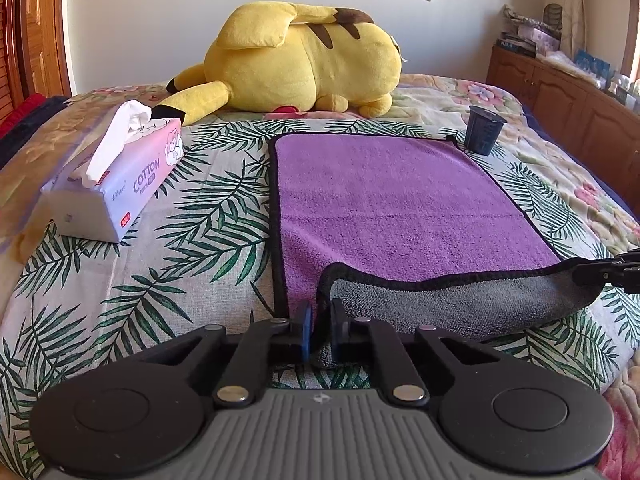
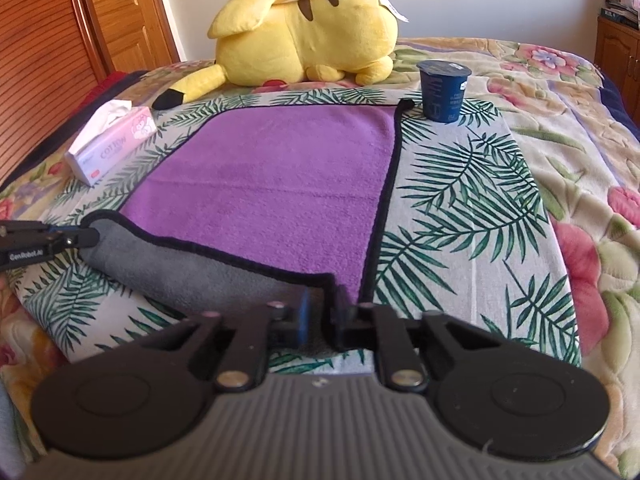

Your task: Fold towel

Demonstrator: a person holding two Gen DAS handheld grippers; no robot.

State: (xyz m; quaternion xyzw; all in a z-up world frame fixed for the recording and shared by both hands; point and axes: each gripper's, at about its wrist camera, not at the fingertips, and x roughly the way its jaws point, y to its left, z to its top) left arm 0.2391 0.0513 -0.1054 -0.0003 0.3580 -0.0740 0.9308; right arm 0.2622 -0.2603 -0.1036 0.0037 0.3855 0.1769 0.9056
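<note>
A purple towel (image 1: 392, 200) with a black hem and grey underside lies flat on the bed; it also shows in the right wrist view (image 2: 272, 184). Its near edge is lifted and rolled over, so the grey side (image 1: 460, 304) faces up. My left gripper (image 1: 320, 332) is shut on the towel's near left corner. My right gripper (image 2: 320, 316) is shut on the near right corner. Each gripper shows at the edge of the other's view, the right (image 1: 608, 272) and the left (image 2: 48, 240).
A yellow plush toy (image 1: 296, 64) lies at the far side of the bed. A pink tissue pack (image 1: 116, 176) sits left of the towel. A dark cup (image 1: 484, 130) stands by the towel's far right corner. A wooden cabinet (image 1: 568, 96) is at right.
</note>
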